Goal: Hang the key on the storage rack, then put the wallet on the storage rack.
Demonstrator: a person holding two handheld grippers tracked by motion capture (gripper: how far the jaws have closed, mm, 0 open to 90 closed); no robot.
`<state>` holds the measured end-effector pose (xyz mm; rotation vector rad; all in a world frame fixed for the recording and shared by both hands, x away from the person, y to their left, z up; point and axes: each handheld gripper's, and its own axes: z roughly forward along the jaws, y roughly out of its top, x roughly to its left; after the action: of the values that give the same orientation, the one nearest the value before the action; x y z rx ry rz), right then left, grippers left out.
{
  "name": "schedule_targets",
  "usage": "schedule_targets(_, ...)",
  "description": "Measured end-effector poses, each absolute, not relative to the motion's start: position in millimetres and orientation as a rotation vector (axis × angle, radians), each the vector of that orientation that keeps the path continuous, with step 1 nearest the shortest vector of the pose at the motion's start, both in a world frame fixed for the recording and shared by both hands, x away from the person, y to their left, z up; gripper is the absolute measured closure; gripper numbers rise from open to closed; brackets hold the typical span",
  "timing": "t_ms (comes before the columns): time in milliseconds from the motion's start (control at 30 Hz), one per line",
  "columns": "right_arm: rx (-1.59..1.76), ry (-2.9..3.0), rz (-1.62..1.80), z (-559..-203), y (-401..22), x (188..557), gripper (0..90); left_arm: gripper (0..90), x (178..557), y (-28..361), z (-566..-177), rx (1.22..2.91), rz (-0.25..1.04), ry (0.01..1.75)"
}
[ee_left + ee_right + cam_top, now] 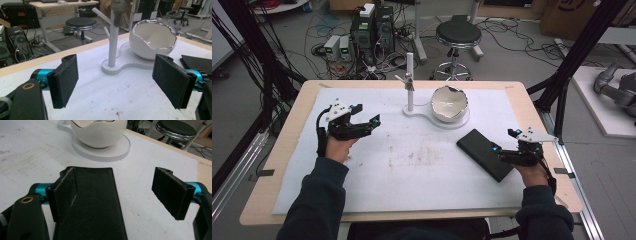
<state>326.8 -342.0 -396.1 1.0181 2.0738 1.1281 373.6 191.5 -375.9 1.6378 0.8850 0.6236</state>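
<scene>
The right claw (pixel 506 150) hovers apart over the black case (pixel 90 205) near the surface's right edge, apparently lining up a grasp. The left claw (pixel 366 121), also apart, holds nothing; next, the right should straddle the case and close.

Glossy ceramic bowl (pixel 98 132) (silvery rim), grained matt black leather case (pixel 92 207).

Table (pixel 287 130), wood, topped with stained white mat (pixel 412 160). On mat: white stand (pixel 410 107) carrying bowl (pixel 449 103); black case (pixel 484 153), lying flat.

Black case (pixel 92 207) partly hidden behind one jaw.
</scene>
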Motion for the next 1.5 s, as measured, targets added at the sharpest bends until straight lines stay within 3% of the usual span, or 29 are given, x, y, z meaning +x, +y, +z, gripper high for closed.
schedule_targets(367, 1.017, 2.078, 1.143, -395.6, -342.9, 324.9, 20.5, 20.9, 357.9, 201.0, -385.8, 1.625, 0.630, 0.900)
schedule_targets(433, 1.016, 2.083, 1.150, -395.5, -342.9, 325.2, 25.2, 20.9, 355.0, 200.0, -386.9, 1.626, 0.634, 0.889)
schedule_targets(733, 1.015, 2.094, 1.150, -396.0, -344.9, 321.9, 26.6, 20.9, 352.9, 202.4, -399.8, 1.647, 0.616, 0.899)
schedule_targets(1167, 0.898, 2.142, 1.101, -406.5, -336.1, 311.9, 25.9, 22.2, 351.7, 205.3, -407.3, 1.653, 0.615, 0.938)
schedule_targets(1300, 0.856, 2.163, 1.068, -409.6, -330.9, 305.6, 29.5, 22.2, 352.7, 206.8, -407.9, 1.647, 0.609, 0.938)
schedule_targets(1367, 0.838, 2.196, 1.076, -412.8, -329.4, 304.9, 40.6, 22.2, 353.1, 207.6, -408.2, 1.647, 0.604, 0.936)
schedule_targets(1500, 0.848, 2.284, 1.013, -430.3, -320.7, 308.3, 36.7, 22.2, 352.8, 210.1, -407.7, 1.632, 0.605, 0.944)
